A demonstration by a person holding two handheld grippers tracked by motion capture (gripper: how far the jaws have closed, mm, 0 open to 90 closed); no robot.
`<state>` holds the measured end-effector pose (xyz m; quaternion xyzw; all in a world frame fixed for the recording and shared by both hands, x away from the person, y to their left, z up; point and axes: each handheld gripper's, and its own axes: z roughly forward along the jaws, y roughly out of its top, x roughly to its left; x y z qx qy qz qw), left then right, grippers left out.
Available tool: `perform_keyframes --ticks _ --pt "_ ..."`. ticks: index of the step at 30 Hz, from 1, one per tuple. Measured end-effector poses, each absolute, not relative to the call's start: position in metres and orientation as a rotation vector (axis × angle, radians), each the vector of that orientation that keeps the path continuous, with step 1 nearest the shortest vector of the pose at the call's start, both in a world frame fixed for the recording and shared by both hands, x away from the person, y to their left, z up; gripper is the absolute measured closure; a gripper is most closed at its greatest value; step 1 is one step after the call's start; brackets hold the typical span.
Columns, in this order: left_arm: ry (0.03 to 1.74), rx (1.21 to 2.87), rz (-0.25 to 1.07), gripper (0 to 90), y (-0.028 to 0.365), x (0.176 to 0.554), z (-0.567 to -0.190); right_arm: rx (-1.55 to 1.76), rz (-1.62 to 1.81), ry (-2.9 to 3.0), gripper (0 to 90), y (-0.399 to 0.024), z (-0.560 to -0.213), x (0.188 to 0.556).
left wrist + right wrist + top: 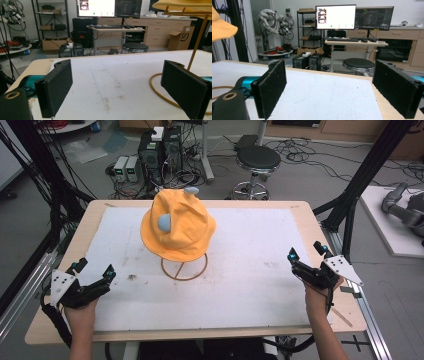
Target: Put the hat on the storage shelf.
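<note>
An orange bucket hat [178,226] is seen perched on a thin wire stand [184,268] near the middle of the white mat [250,285] that covers the tabletop [307,212], slightly toward the far edge, with two pale blue ear-like tabs [164,222] sewn to its crown. The left gripper [95,269] is held low at the near left of the mat, its fingers [56,86] spread apart with nothing between them; in the left gripper view the stand's ring base and upright rod are seen just beyond the right-hand finger, and the hat's brim overhead. The right gripper [306,252] is held near the right edge of the mat, well apart from the hat, and its fingers [272,86] are likewise released and empty. The hat is judged to be soft, light fabric that will fold and sag under any grip, neither fragile nor slippery. The stand looks slender and light as well, so it could be dragged or tipped if the hat were pulled sideways rather than lifted straight up. The brim is judged the best place to take hold: a fold of it can be pinched from opposite sides, one gripper to each side, so that the hat is raised evenly off the stand. A grip on the crown would probably catch the wire frame beneath, and a pinch on the blue tabs would lift the hat lopsided.
</note>
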<state>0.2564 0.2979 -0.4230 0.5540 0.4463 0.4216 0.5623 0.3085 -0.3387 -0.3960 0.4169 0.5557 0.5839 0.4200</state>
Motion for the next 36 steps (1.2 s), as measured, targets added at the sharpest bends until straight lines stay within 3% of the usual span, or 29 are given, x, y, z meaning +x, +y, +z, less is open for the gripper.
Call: perform_keyframes --ticks 36 --pt "1.042 1.321 0.987 10.9 0.295 0.257 -0.423 1.057 1.442 1.488 12.0 -0.332 -0.408 0.311"
